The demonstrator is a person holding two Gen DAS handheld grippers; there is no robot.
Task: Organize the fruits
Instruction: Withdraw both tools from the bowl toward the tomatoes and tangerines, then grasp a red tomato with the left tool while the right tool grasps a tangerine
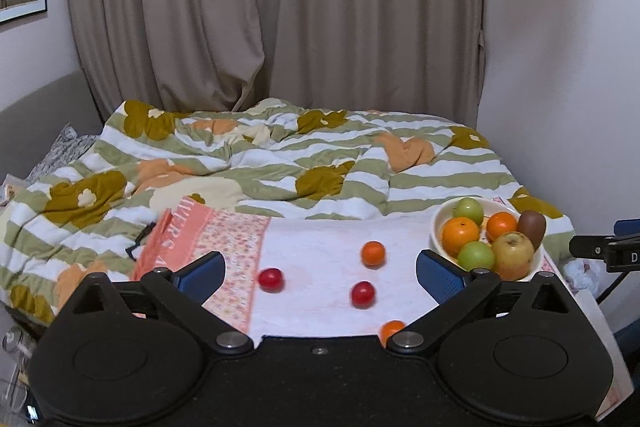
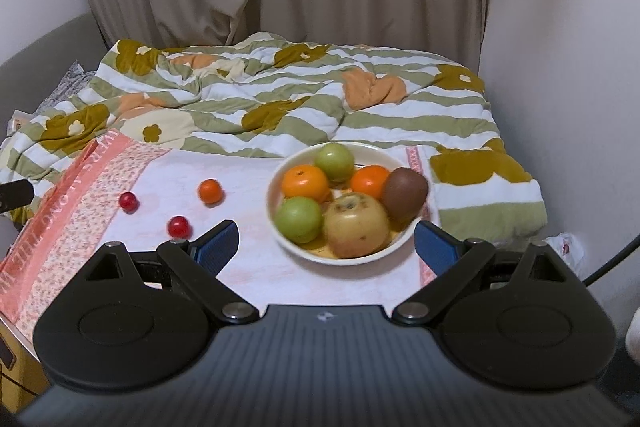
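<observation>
A white bowl [image 2: 280, 227] sits at the middle of the right wrist view on a pale towel [image 2: 240, 171] with a pink floral border, spread over a bed with a striped, flowered duvet [image 2: 280, 99]. In the bowl lie two green apples [image 2: 298, 219], two oranges [image 2: 306, 181], a brown kiwi [image 2: 404, 193] and a yellowish pear-like fruit [image 2: 356, 225], all crowded against one another. Loose on the towel, left of the bowl, are a small orange [image 2: 210, 191] and two red cherry tomatoes [image 2: 178, 226], well apart from each other. The left wrist view shows another small orange [image 1: 391, 330] low in the frame, partly hidden by the tool.

The right gripper [image 2: 326, 245] hovers in front of the bowl, its blue fingers [image 2: 218, 247] wide apart and holding nothing. The left gripper [image 1: 320, 269] has its fingers [image 1: 202, 273] spread too, empty, above the loose fruit. Beige curtains [image 1: 280, 7] fill the top of both views.
</observation>
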